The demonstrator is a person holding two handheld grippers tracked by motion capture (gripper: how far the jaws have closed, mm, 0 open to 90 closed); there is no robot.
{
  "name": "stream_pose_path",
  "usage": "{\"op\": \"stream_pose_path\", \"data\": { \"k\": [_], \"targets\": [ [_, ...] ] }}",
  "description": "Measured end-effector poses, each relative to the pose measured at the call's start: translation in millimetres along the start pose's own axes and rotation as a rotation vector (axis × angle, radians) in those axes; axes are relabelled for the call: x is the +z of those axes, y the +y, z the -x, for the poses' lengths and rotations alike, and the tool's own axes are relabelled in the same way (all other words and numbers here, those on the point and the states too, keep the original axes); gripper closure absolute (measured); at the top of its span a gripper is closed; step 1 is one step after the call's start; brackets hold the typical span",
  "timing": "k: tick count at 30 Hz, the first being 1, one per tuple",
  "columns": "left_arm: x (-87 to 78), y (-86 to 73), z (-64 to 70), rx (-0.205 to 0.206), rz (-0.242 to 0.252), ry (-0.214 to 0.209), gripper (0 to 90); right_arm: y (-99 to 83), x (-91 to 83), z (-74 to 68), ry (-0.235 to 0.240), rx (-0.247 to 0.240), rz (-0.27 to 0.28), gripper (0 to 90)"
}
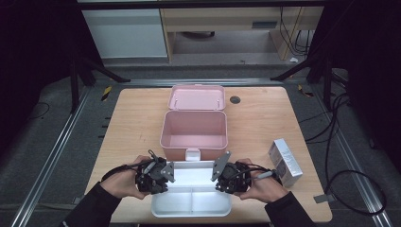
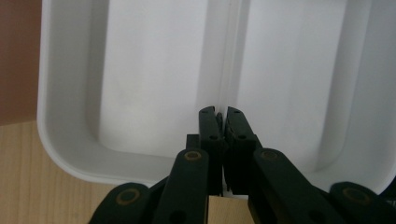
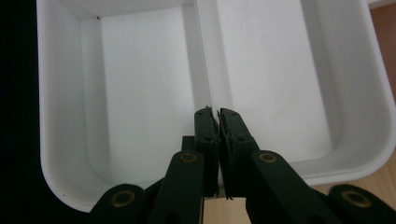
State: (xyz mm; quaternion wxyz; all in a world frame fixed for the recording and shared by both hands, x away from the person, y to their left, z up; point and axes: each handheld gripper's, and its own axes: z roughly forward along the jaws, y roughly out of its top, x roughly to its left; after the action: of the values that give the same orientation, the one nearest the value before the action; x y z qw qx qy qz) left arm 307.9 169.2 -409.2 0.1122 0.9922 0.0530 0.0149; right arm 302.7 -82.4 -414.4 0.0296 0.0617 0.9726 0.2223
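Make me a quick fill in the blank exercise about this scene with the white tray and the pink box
1. The left gripper and right gripper both grip the ____ tray.
2. The pink box stands with its lid ____.
3. The tray's compartments number ____.
4. The small carton lies near the person's ____ hand.

Missing words: white; open; two; right

Both claws are chunky black mechanical things, the left claw and right claw each topped with a grey three-cornered plate and trailing a thin black cable. Up close the jaws are matte black linkage arms with brass-coloured round pivots at the joints. The person wears dark long sleeves down to the wrists.
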Motion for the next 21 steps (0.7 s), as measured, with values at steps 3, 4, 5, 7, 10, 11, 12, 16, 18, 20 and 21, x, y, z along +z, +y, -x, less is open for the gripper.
{"op": "stream_pose_path", "data": {
  "k": [3, 4, 5, 7, 10, 11, 12, 16, 18, 20, 21],
  "targets": [
    [13.7, -1.1, -6.3, -0.012, 0.003, -0.004, 86.3, -6.5, 12.2, 3.8, 0.001, 0.019, -0.006, 86.5],
    [21.1, -1.4, -9.1, -0.014, 0.001, -0.009, 86.2, -7.6, 14.5, 4.7, 0.001, 0.02, -0.007, 86.5],
    [27.0, -1.6, -11.2, -0.017, 0.001, -0.013, 86.2, -10.6, 20.1, 6.6, 0.002, 0.026, -0.012, 86.4],
    [37.3, -2.3, -15.7, -0.024, -0.001, -0.022, 86.1, -15.8, 29.3, 10.2, 0.006, 0.042, -0.017, 86.1],
    [48.8, -4.2, -22.1, -0.04, -0.001, -0.029, 85.7, -22.6, 42.6, 16.9, 0.009, 0.058, -0.012, 85.5],
    [52.0, -4.9, -23.8, -0.041, -0.001, -0.028, 85.7, -23.7, 45.2, 18.5, 0.006, 0.059, -0.01, 85.3],
    [55.4, -5.4, -25.0, -0.046, -0.001, -0.03, 85.6, -24.7, 48.1, 19.5, 0.003, 0.068, -0.012, 85.2],
    [65.3, -4.6, -26.6, -0.043, -0.023, -0.033, 85.9, -27.5, 58.9, 22.7, 0.0, 0.074, -0.022, 84.3],
    [68.4, -4.2, -26.9, -0.05, -0.026, -0.029, 85.8, -28.2, 60.9, 22.8, -0.007, 0.082, -0.026, 84.1],
    [70.8, -4.5, -28.1, -0.057, -0.027, -0.028, 85.4, -29.2, 62.5, 23.2, -0.012, 0.084, -0.026, 83.8],
    [71.2, -4.9, -28.6, -0.064, -0.019, -0.029, 85.1, -29.8, 63.2, 23.4, -0.017, 0.087, -0.02, 83.6]
  ]
}}
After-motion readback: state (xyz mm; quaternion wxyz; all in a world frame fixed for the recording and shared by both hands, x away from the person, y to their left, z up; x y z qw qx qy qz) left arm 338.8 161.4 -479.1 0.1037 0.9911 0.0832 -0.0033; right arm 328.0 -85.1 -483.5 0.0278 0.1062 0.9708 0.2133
